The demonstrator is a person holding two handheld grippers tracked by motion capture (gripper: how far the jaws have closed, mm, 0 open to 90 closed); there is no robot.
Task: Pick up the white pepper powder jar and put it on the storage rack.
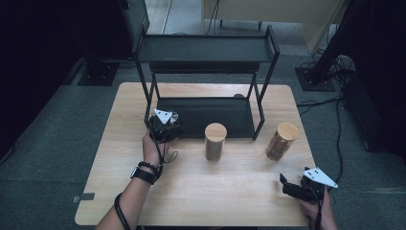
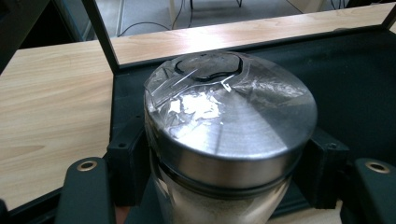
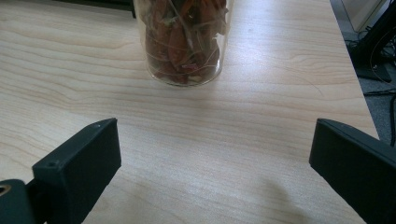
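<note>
Clamping a steel-lidded jar (image 2: 229, 140) between its black jaws, the left tool (image 1: 165, 125) sits at the front left corner of the black rack (image 1: 206, 50), over the rack's dark lower tray (image 2: 355, 84). That jar has clear walls and a pale, fine powder inside; its brushed metal lid carries crinkled clear film and a dark round knob. No writing can be read on it. The right tool (image 1: 292, 186) rests near the table's (image 1: 201, 191) front right edge, jaws spread wide with nothing between them. Ahead of it stands a glass jar (image 3: 184, 42) of reddish dried pieces, wood-lidded. A second wood-lidded jar (image 1: 215, 142) with dark brown contents stands mid-table, just before the rack.
</note>
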